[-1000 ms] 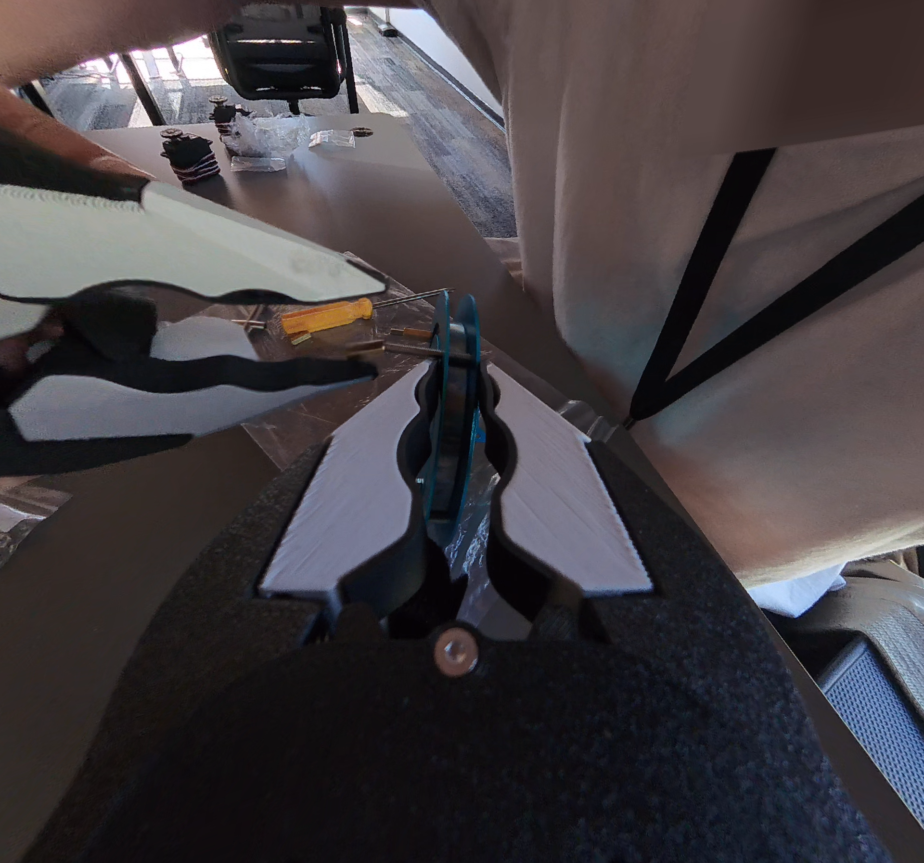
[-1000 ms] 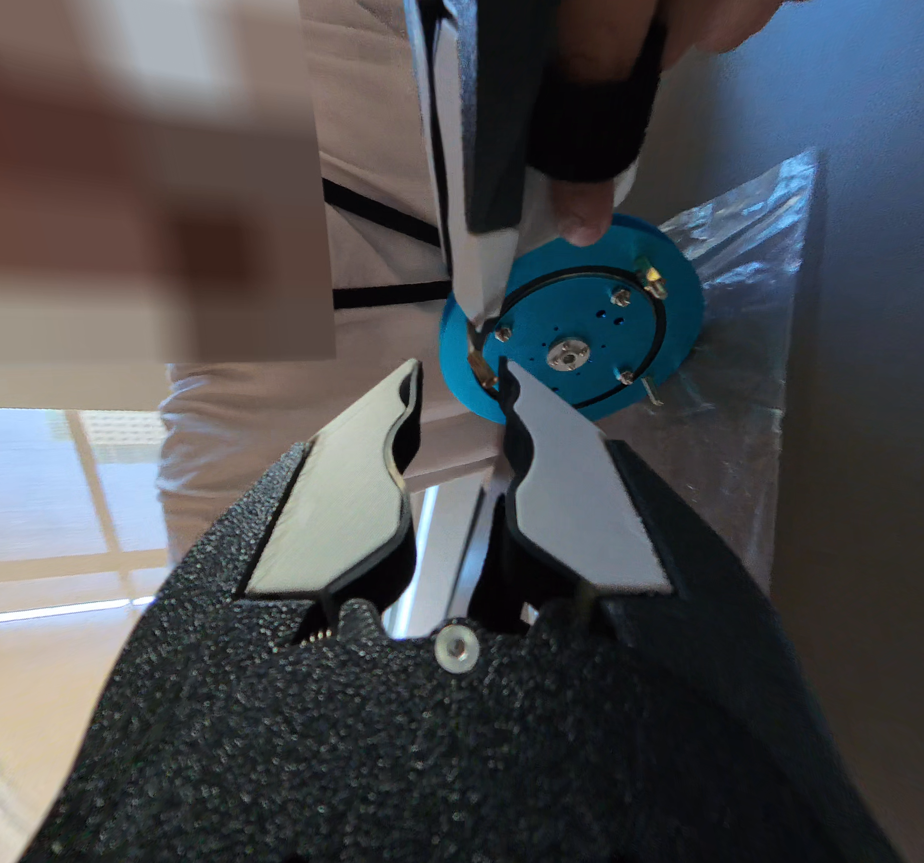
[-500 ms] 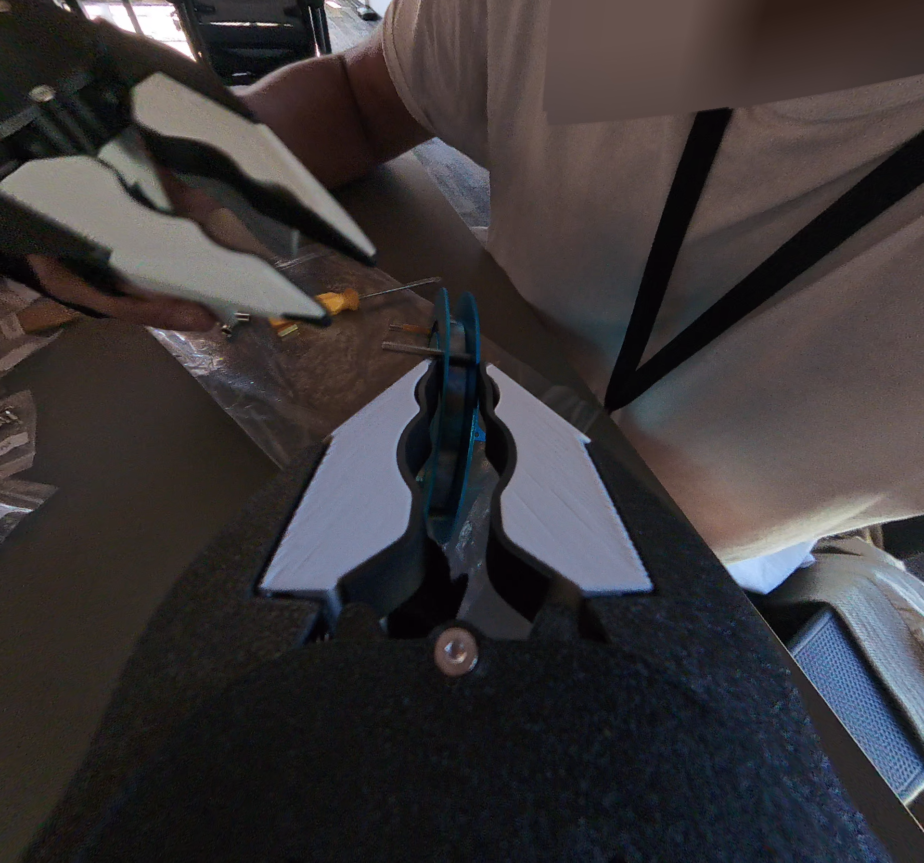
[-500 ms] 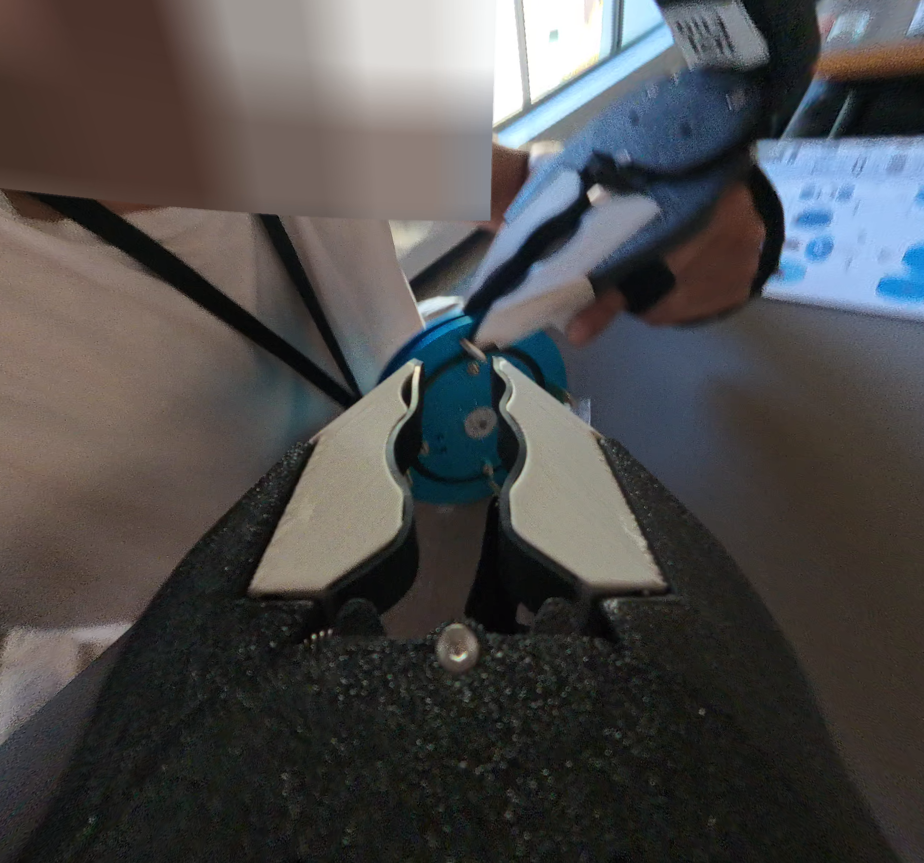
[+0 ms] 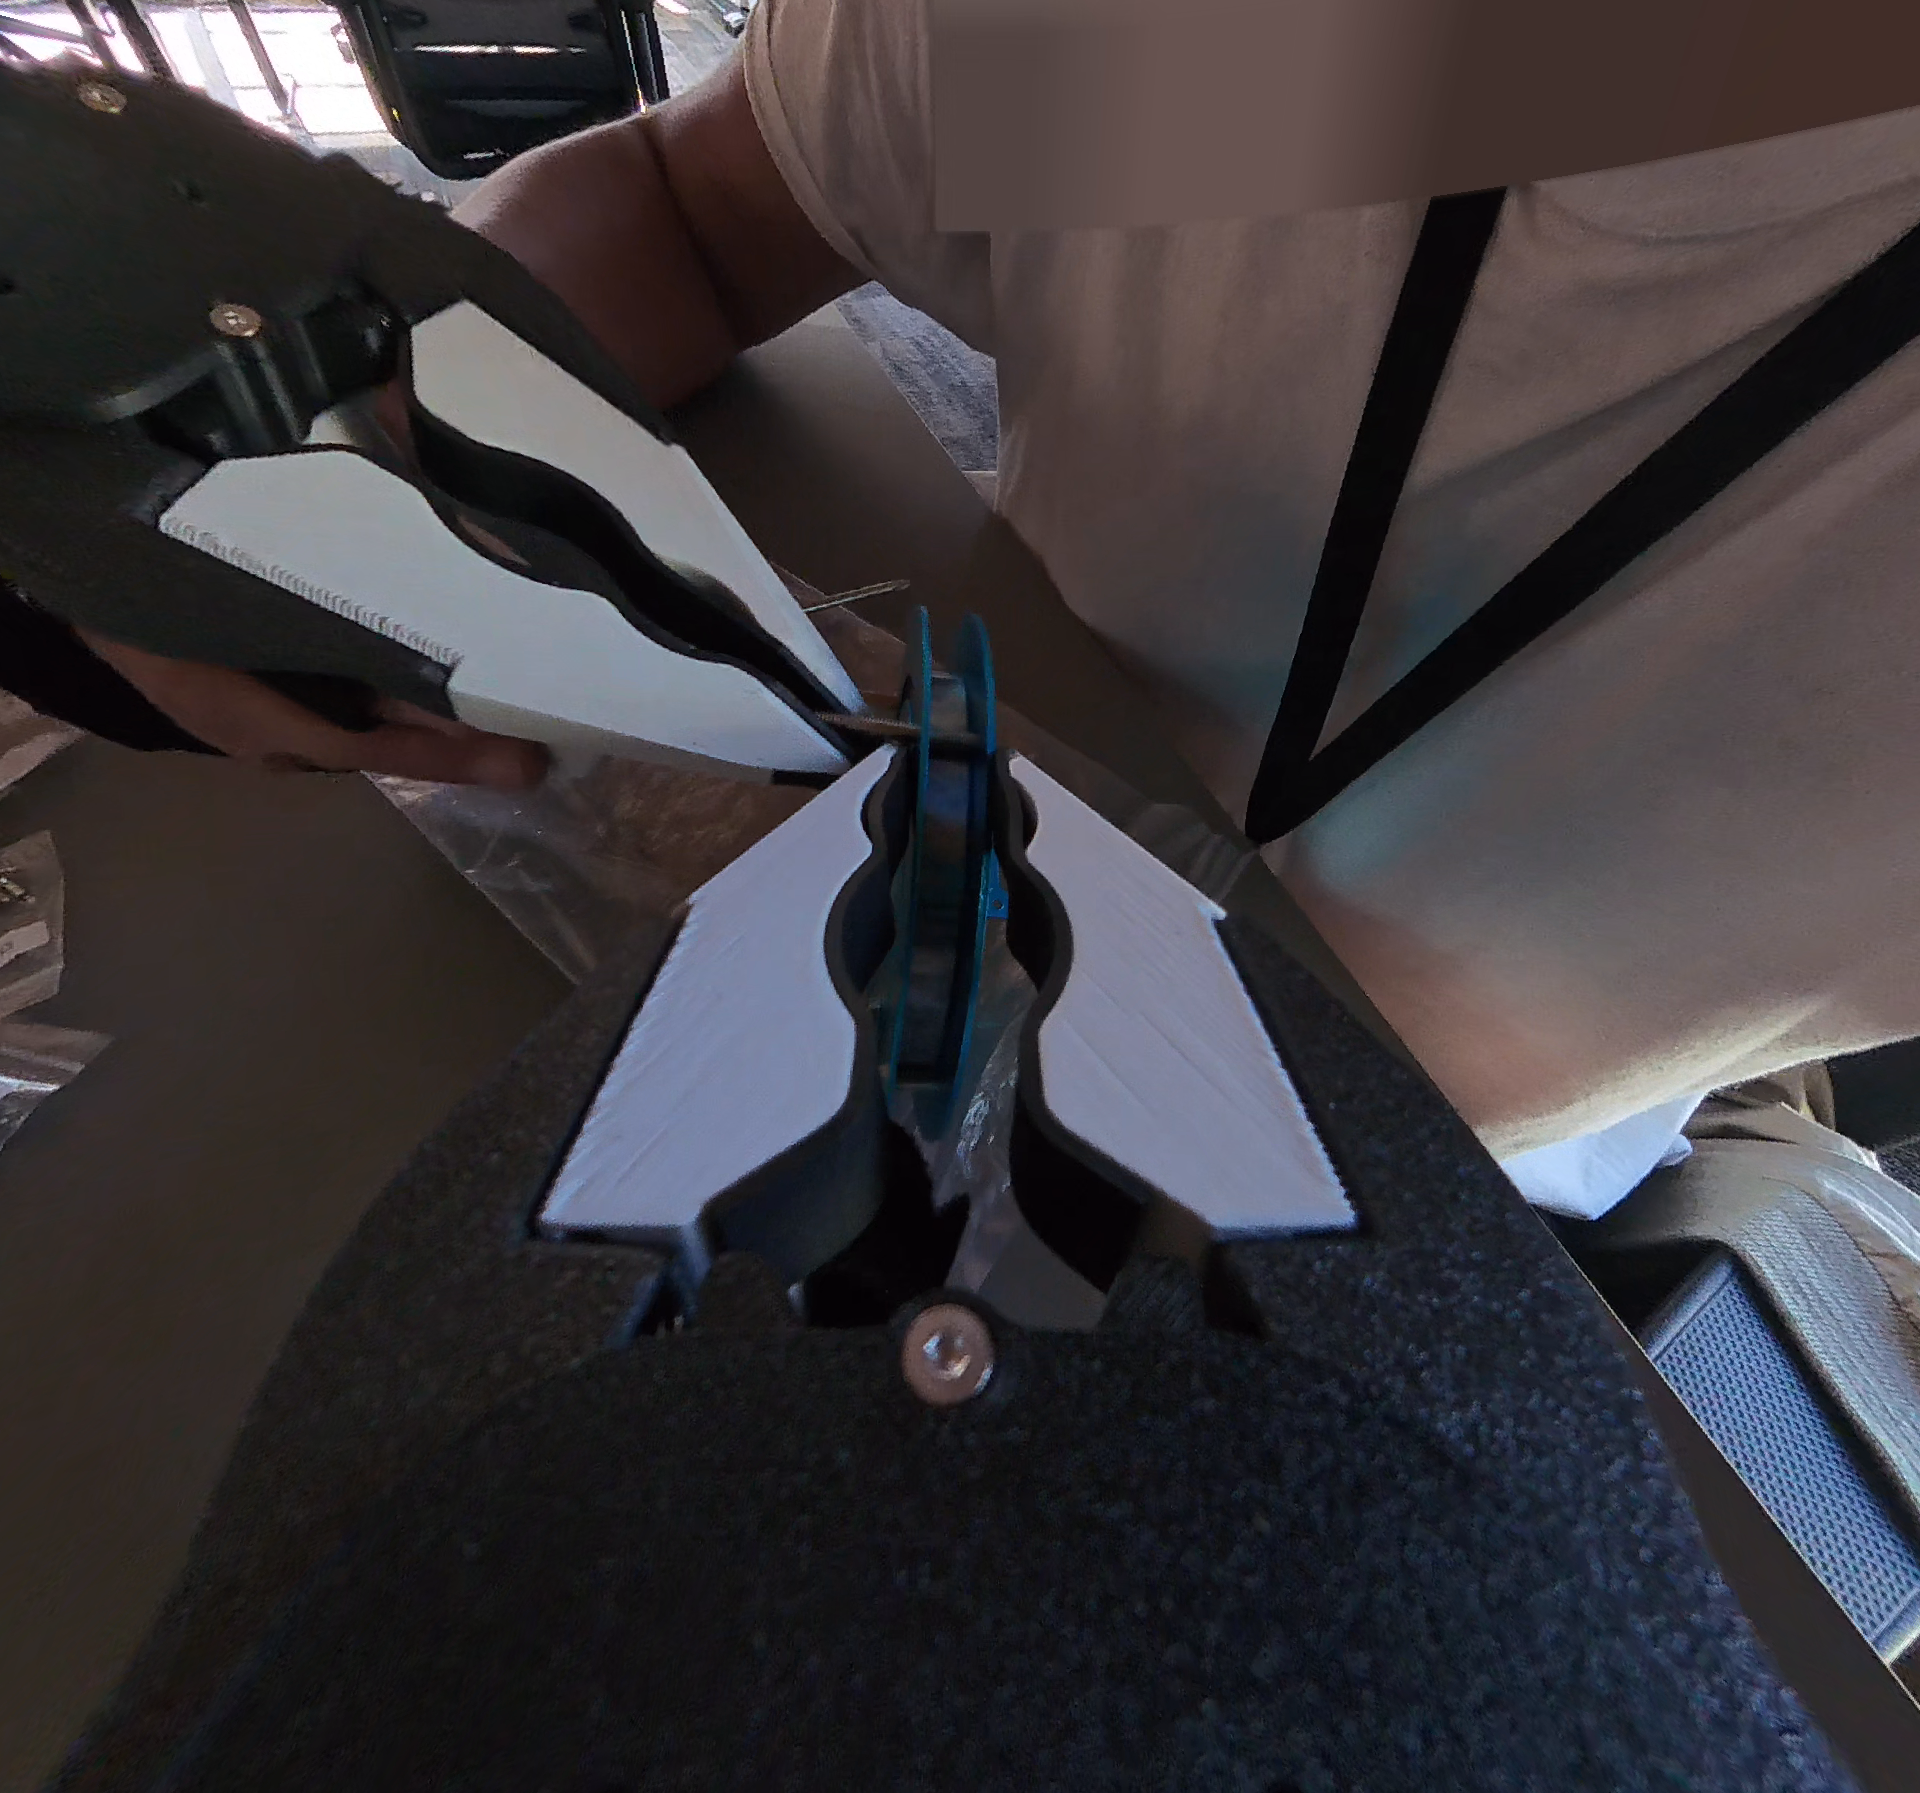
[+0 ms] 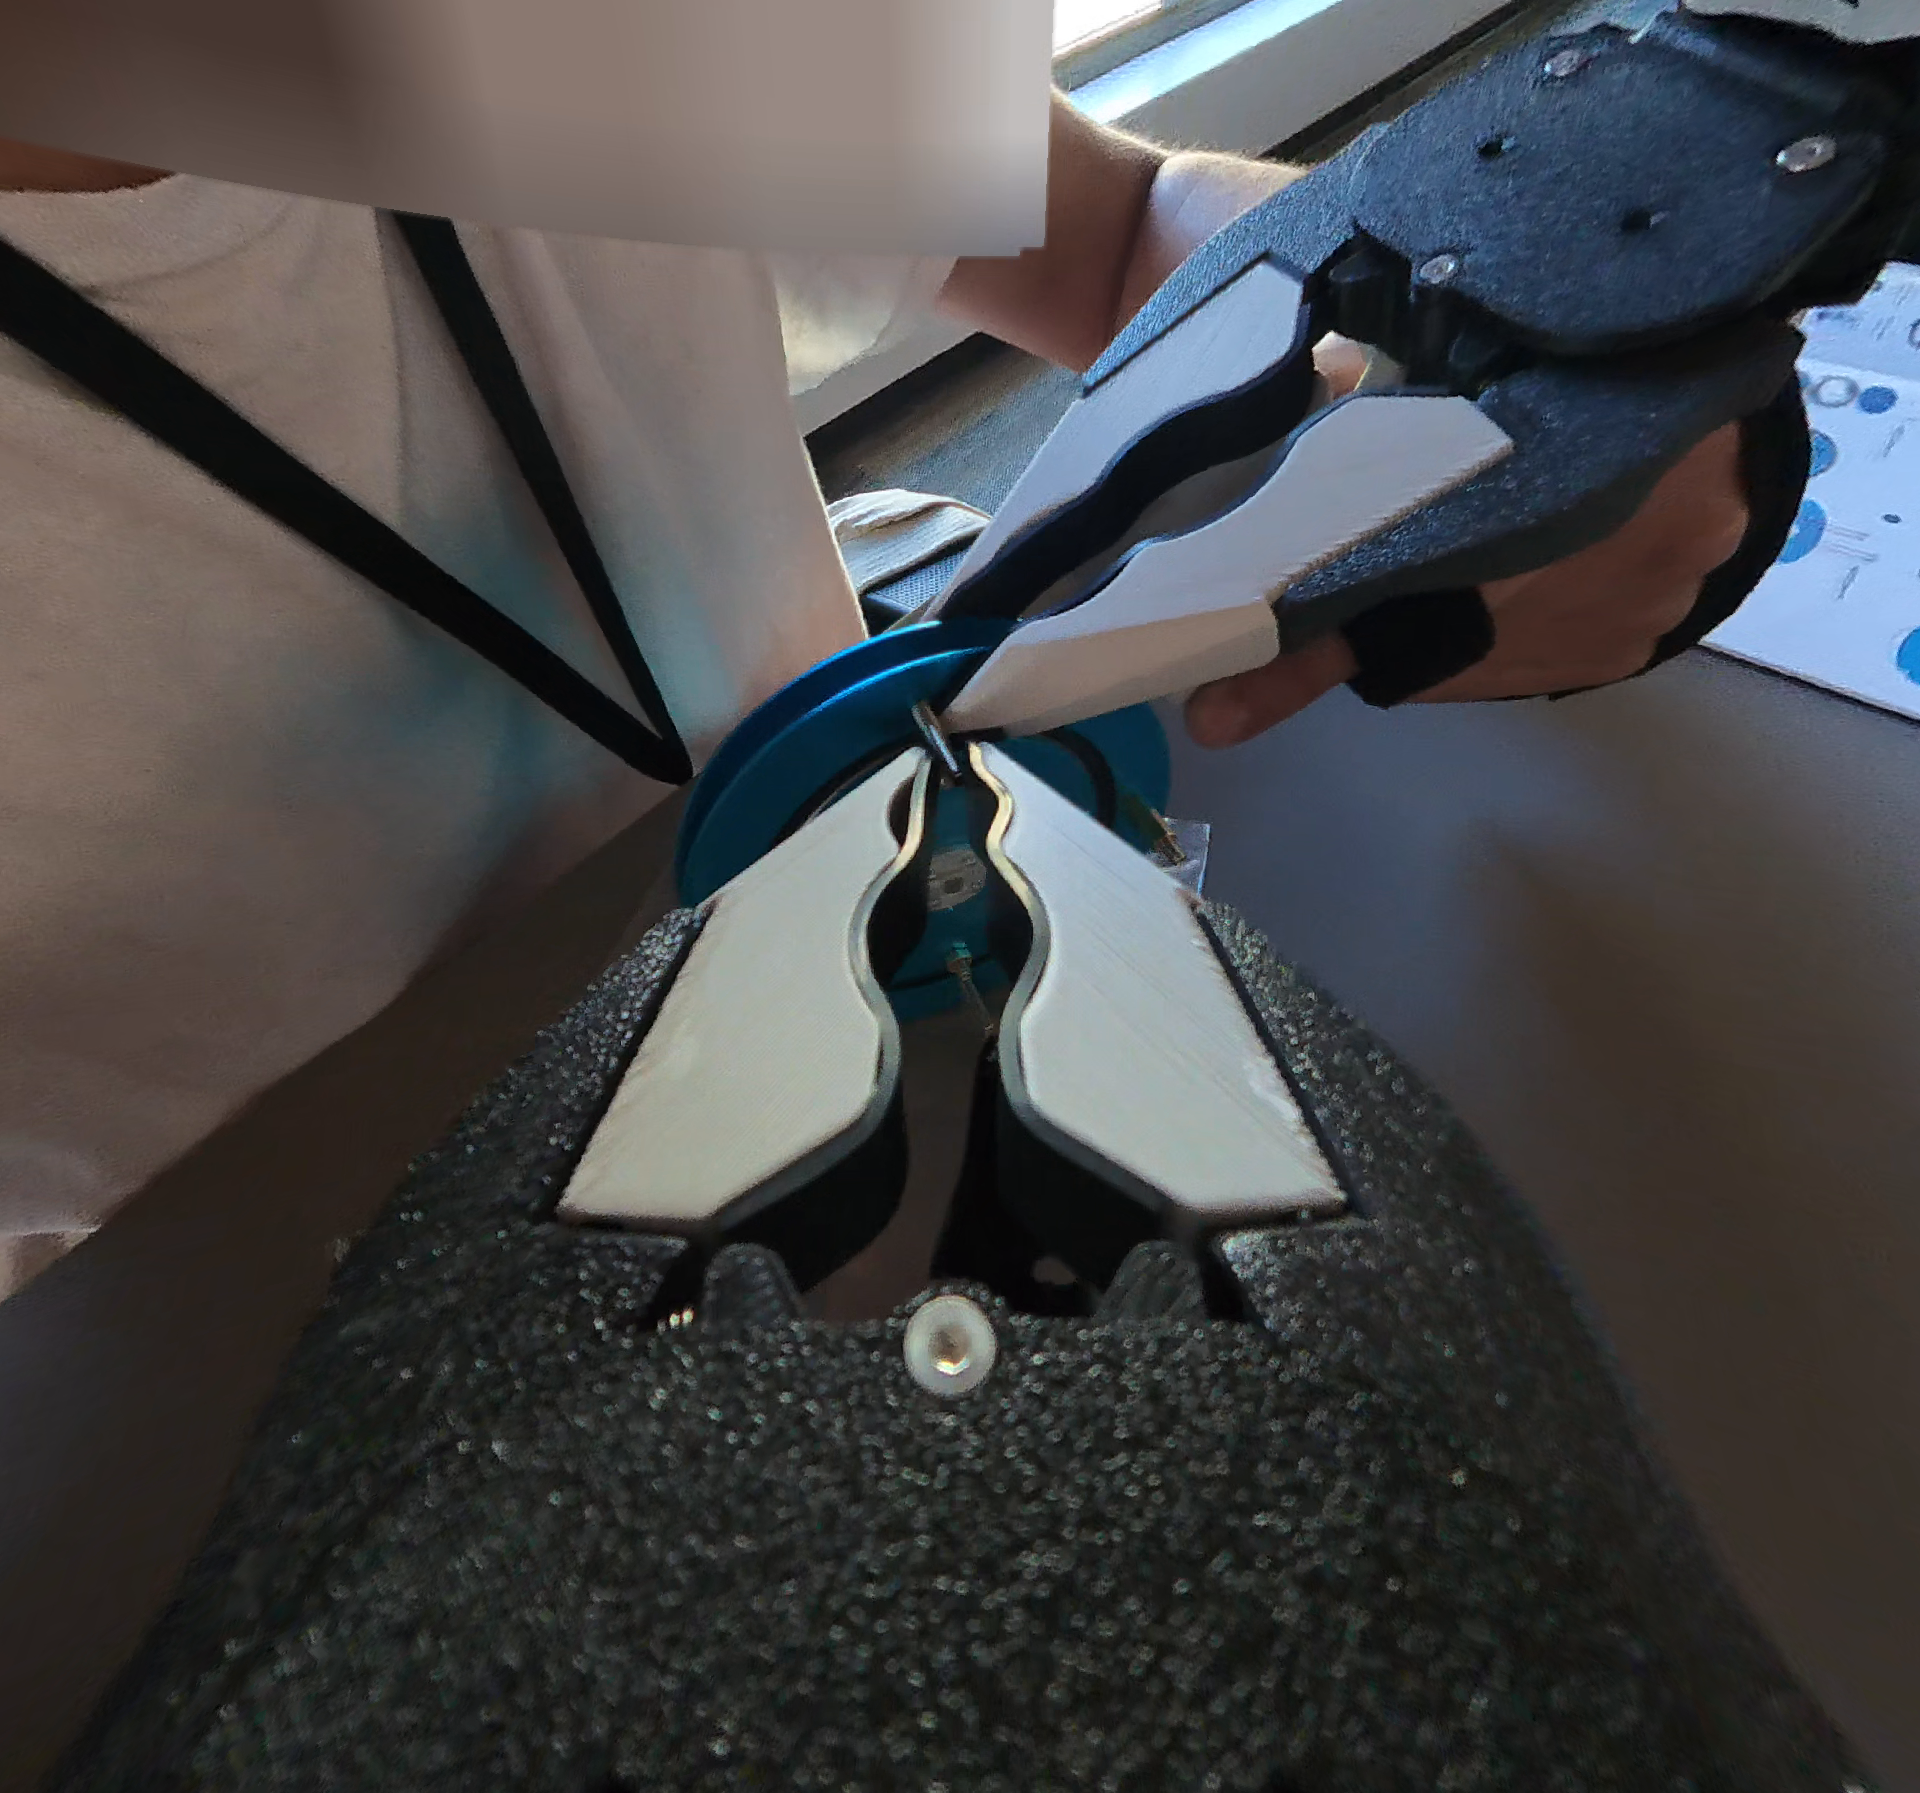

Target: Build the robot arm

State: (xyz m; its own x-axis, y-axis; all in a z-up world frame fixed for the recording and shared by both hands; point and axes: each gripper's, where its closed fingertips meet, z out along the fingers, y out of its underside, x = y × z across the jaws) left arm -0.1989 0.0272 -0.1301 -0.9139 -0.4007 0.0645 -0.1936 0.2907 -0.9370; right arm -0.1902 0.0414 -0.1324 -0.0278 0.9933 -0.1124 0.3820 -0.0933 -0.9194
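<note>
Both grippers [image 5: 948, 756] [image 6: 948, 764] grip the blue wheel [image 6: 769, 767].

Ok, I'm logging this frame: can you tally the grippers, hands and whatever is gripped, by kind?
Grippers: 2, left gripper and right gripper
Hands: 2, left hand and right hand
Discs: 2 blue discs, in the left gripper
Pins: 1 pin, at the right gripper's tips
Total: 7

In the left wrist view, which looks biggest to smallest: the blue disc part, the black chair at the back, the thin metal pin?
1. Black chair and blue disc part: too close to rank, and the disc is edge-on, far nearer the camera and partly hidden between the left gripper fingers.
2. Thin metal pin, clearly smallest.
</note>
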